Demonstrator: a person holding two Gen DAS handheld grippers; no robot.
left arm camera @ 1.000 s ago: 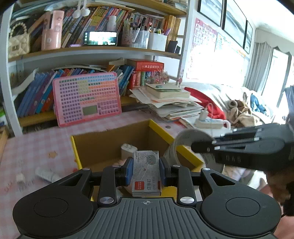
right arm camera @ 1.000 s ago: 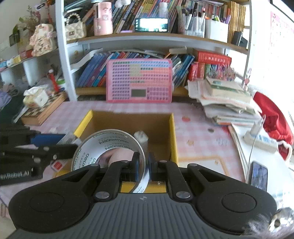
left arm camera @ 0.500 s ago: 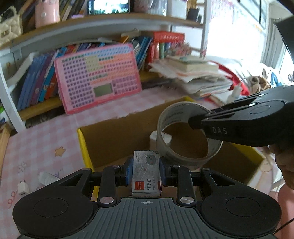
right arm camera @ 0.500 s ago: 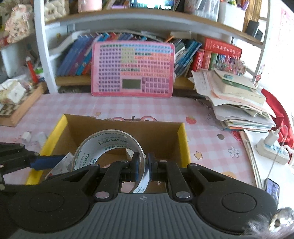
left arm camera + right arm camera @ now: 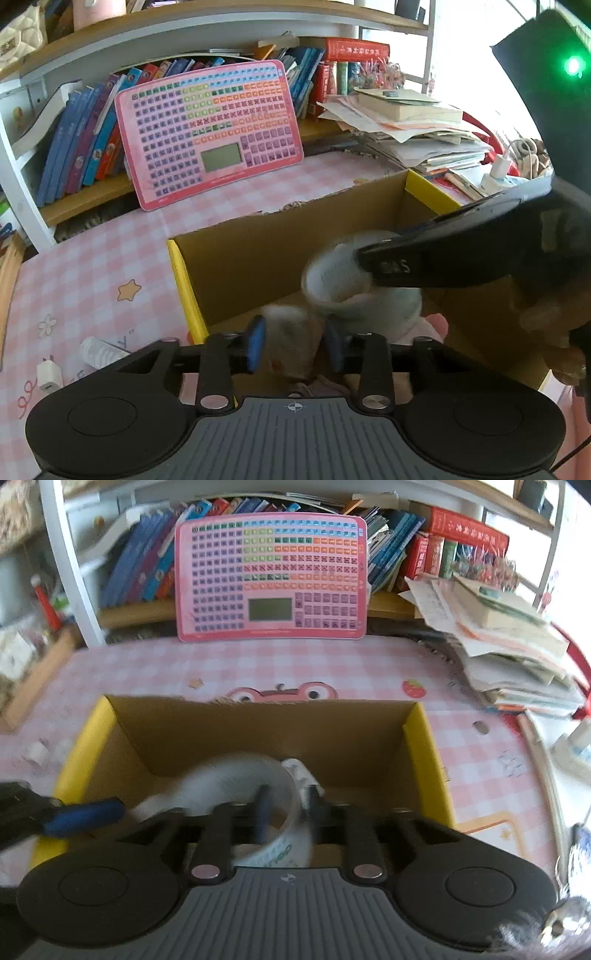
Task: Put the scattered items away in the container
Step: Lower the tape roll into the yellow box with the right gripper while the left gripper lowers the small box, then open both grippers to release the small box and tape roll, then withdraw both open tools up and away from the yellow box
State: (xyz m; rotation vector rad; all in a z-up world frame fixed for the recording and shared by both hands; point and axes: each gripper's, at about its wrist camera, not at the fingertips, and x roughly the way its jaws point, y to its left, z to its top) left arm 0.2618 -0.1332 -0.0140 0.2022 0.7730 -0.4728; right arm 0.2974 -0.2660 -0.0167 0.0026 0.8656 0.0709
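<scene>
An open cardboard box with yellow edges (image 5: 184,284) (image 5: 424,734) sits on the pink checked table. My left gripper (image 5: 293,349) is over the box with its jaws apart; a blurred small staple box (image 5: 291,343) is between them, loose and dropping. My right gripper (image 5: 286,812) is inside the box with its jaws apart around the wall of a blurred roll of clear tape (image 5: 236,775), which also shows in the left wrist view (image 5: 354,291). A white plug (image 5: 299,771) lies in the box.
A white tube (image 5: 101,352) and a white charger (image 5: 50,376) lie on the table left of the box. A pink keyboard toy (image 5: 271,576) leans on the bookshelf behind. A paper stack (image 5: 509,653) lies at the right.
Both grippers have lowered into the box and their jaws have opened. The staple box and the tape roll are now blurred and coming loose.
</scene>
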